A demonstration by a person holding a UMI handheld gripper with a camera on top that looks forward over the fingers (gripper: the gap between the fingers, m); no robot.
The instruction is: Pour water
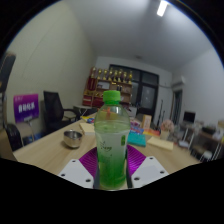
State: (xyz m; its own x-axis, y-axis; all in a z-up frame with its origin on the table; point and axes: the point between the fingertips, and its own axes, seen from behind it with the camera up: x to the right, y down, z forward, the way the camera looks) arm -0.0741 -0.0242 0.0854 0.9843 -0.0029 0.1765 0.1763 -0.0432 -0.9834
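A clear plastic bottle (112, 140) with green liquid and a green cap stands upright between my fingers, held just above the wooden table (50, 150). My gripper (112, 168) is shut on the bottle, with the purple pads (87, 160) pressed against both of its sides. A small metal bowl (73, 137) sits on the table to the left, beyond the fingers.
Coloured boxes (140, 132) and other small items lie on the table right of the bottle. A black office chair (55, 108) stands at the left. Shelves with goods (118, 85) line the far wall of the room.
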